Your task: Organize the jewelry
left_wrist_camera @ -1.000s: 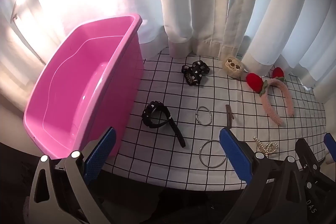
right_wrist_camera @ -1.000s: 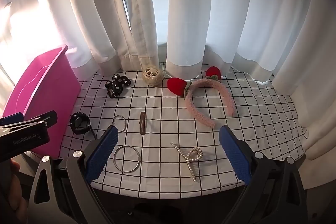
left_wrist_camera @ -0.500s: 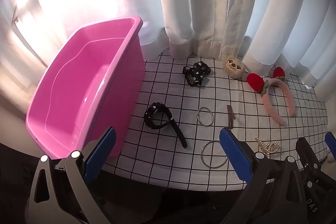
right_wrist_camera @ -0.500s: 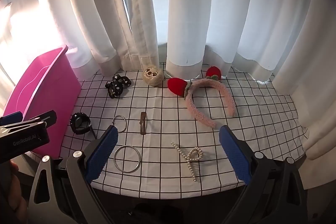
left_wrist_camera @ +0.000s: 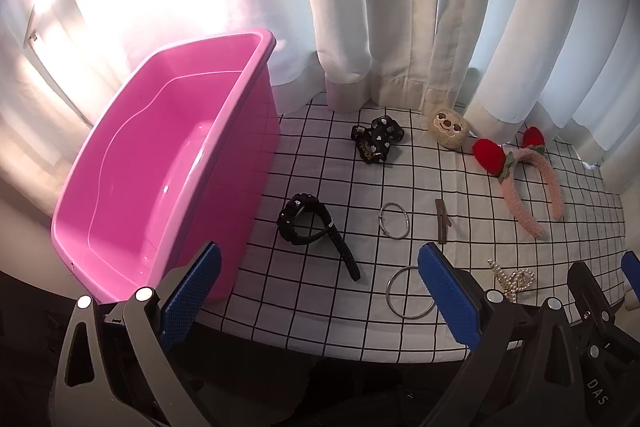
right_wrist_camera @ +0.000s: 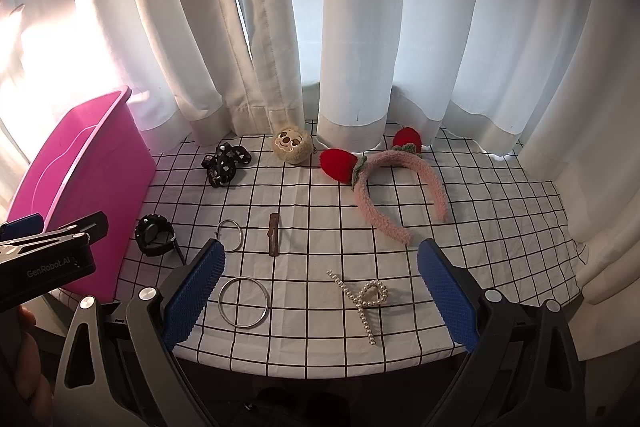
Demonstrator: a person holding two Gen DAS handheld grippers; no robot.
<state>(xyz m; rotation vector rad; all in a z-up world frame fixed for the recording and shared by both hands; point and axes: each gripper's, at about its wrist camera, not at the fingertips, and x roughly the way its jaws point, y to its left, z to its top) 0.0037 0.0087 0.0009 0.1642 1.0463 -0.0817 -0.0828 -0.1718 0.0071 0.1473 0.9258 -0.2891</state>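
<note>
While both claws, left claw (left_wrist_camera: 318, 293) and right claw (right_wrist_camera: 320, 293), hang spread wide and empty at the bench (right_wrist_camera: 500, 211) edge, items lie loose: watch (left_wrist_camera: 304, 225) beside the pink tub (left_wrist_camera: 168, 155), two rings (right_wrist_camera: 244, 302), pearl clip (right_wrist_camera: 366, 297), headband (right_wrist_camera: 396, 187).

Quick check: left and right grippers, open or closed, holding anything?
Left gripper: open, holding nothing.
Right gripper: open, holding nothing.
</note>
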